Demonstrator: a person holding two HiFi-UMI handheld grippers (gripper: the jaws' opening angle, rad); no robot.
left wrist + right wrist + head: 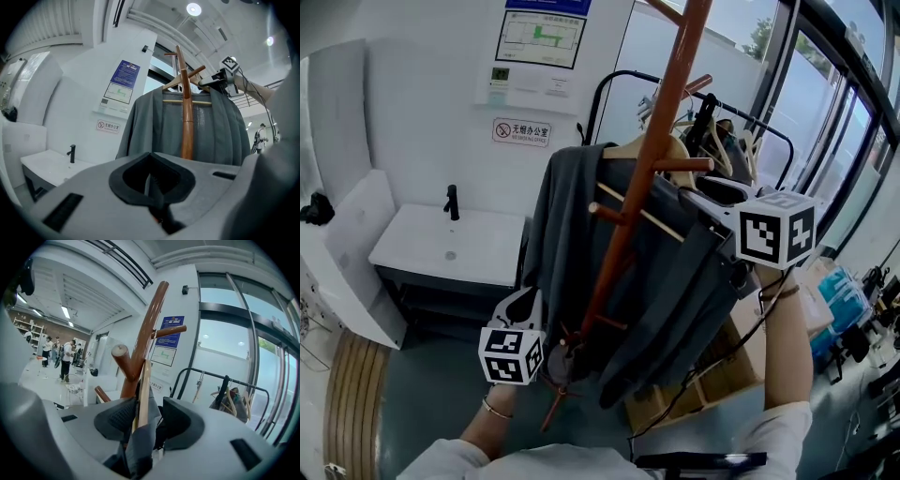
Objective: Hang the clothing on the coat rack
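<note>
A grey garment (572,234) hangs on a wooden hanger (628,145) that rests on the brown coat rack (652,141). My right gripper (703,197) is at the hanger's right shoulder. In the right gripper view its jaws (143,416) stand apart around the hanger arm (144,390) and a fold of grey cloth (140,446), with a gap on the right side. My left gripper (525,305) hangs low beside the garment's left hem. It is shut (151,176) with nothing in it and faces the garment (154,126) and the pole (187,122).
A white sink counter (441,248) with a black faucet (451,202) stands behind at the left. A black clothes rail with more hangers (722,122) is behind the rack. Cardboard boxes (741,366) sit low right beside glass walls. People stand far off (65,357).
</note>
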